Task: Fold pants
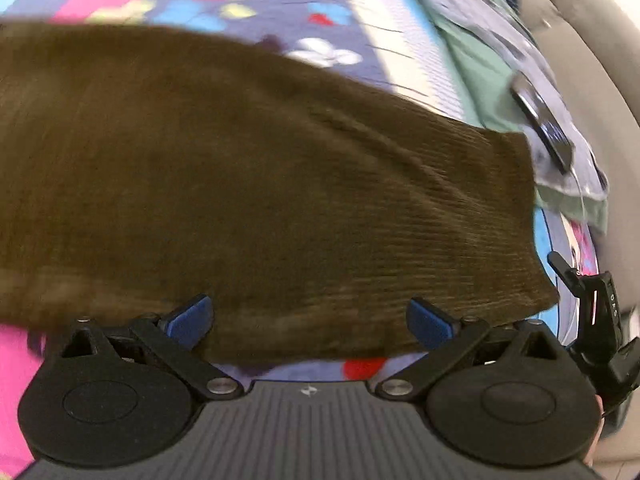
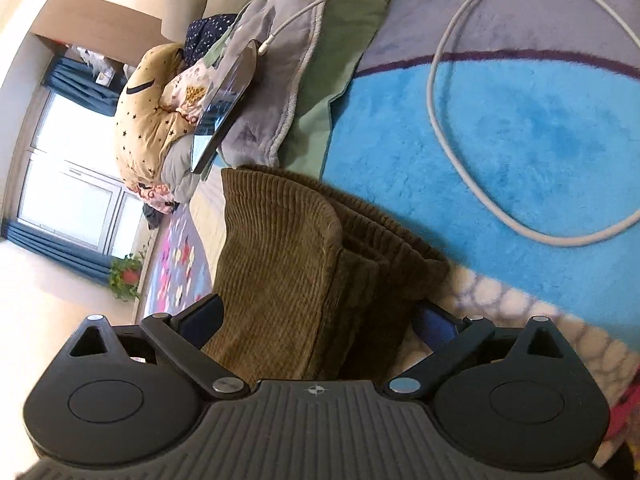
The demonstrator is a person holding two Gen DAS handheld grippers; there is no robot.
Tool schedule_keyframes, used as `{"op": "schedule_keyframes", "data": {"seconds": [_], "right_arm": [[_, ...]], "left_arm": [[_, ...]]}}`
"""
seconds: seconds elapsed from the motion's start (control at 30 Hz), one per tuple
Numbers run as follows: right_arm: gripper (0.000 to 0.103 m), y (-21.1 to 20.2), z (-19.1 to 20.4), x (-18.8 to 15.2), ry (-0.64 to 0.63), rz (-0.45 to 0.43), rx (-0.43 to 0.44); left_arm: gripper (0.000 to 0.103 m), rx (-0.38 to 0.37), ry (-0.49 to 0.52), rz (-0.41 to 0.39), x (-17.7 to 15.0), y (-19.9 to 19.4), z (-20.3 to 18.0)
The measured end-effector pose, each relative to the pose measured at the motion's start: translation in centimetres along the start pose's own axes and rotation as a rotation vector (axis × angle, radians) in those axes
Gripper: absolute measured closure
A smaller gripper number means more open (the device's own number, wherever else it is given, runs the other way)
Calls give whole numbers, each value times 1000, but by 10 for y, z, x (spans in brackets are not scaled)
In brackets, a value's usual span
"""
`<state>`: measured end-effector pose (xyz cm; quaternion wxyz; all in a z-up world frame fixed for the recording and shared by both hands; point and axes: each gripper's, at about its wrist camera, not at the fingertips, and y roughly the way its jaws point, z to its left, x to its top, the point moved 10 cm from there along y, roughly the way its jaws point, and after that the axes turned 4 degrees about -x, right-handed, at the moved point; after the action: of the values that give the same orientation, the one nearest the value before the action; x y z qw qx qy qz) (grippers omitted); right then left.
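- We find the left tool (image 1: pixel 308 318) with its jaws spread wide, hovering over the brown corduroy pants (image 1: pixel 248 184), which lie flat on a patterned rug (image 1: pixel 248 12); blur hides any contact.
- We find the right tool (image 2: pixel 316 320) likewise gaping, a folded edge of the pants (image 2: pixel 288 264) between its pads, apparently unpressed.
- A white cable (image 2: pixel 472 152) loops on the rug's blue patch, right of the pants.
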<state>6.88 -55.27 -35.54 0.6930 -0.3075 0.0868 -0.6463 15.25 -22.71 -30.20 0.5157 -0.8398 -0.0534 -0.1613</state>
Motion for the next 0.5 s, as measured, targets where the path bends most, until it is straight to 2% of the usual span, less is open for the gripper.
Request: {"op": "schedule_keyframes", "data": {"seconds": [0.07,0.13,0.17,0.2,0.27,0.33,0.4,0.5], "right_arm": [[4,6,4,0,-14,1,-4],[10,10,5,1,-21,-2,-29],[23,10,6,1,-26,-6,-40],[49,10,5,2,-35,-13,-54],[71,13,-4,1,-74,-10,-157],[74,12,-7,2,-57,-12,-153],[75,12,-7,1,-66,-16,-172],[76,13,2,0,-115,-28,-253]], "left_arm": [[0,-2,-2,-26,1,-11,3],[0,-10,-6,-51,6,-24,6],[0,-17,-3,-69,9,-34,9],[0,-22,1,-86,13,-40,11],[0,-5,-1,-118,20,-52,25],[0,43,-30,-115,23,-48,47],[0,76,-23,-69,20,-28,68],[0,125,118,-99,18,-15,67]]}}
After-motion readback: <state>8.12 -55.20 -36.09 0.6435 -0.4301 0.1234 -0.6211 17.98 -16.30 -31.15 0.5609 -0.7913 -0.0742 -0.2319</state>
